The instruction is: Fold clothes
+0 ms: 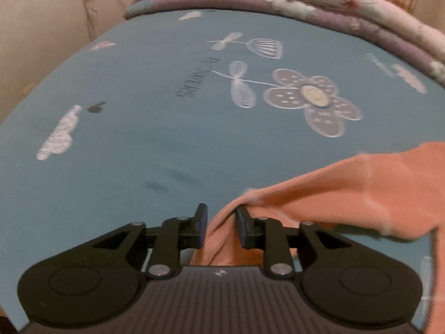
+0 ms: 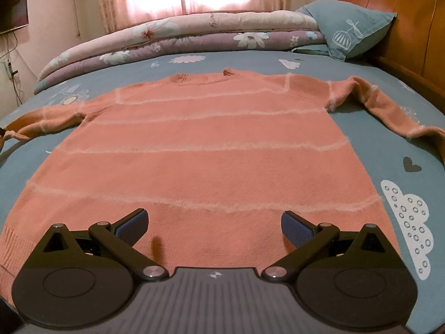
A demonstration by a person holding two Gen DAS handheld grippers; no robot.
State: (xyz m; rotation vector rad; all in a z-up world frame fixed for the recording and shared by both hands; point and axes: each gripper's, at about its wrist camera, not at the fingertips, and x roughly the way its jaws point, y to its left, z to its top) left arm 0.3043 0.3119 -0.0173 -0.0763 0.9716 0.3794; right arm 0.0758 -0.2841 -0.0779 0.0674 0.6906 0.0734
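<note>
An orange knitted sweater (image 2: 211, 144) with pale stripes lies flat on the bed, front up, collar at the far side and both sleeves spread out. My right gripper (image 2: 214, 217) hovers over the hem area, open wide, with nothing between its fingers. In the left wrist view one orange sleeve (image 1: 347, 189) runs in from the right, and its end hangs between the fingers of my left gripper (image 1: 221, 211). Those jaws stand a little apart. The cloth lies loose against the right finger (image 1: 243, 222), and the pads do not press on it.
The blue bed sheet (image 1: 139, 139) has printed flowers and clouds. A folded floral quilt (image 2: 167, 41) lies along the far side of the bed. A blue pillow (image 2: 353, 30) leans on the wooden headboard (image 2: 403, 27) at the right. A wall (image 1: 41, 41) borders the left.
</note>
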